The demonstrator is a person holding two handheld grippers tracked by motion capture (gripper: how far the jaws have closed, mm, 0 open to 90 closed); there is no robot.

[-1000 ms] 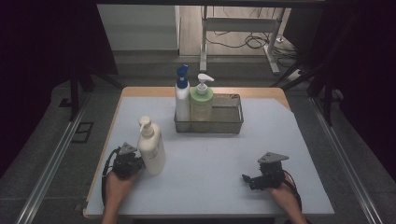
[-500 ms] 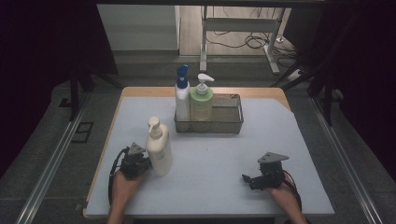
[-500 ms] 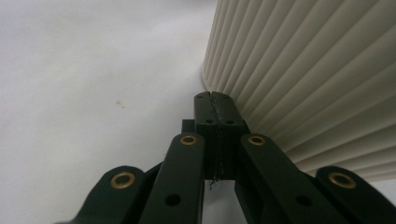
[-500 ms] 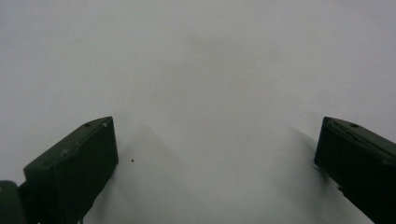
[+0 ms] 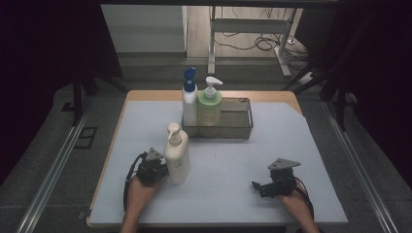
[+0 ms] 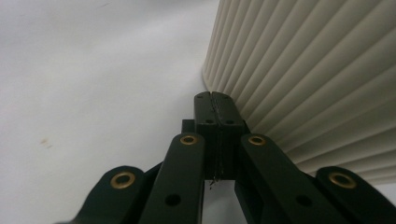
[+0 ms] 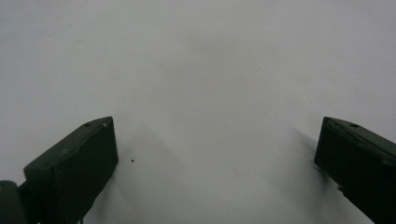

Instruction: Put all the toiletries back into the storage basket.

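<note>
Though upright, cream pump bottle [image 5: 177,154] unlabelled.

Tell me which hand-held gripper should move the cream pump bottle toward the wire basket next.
Left. The left hand-held gripper is shut, right beside the cream pump bottle, seemingly nudging it. The right hand-held gripper rests open, far across the table.

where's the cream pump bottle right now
In the high view the cream pump bottle stands upright on the table's left half, right beside the shut left gripper, in front of the wire basket.
</note>
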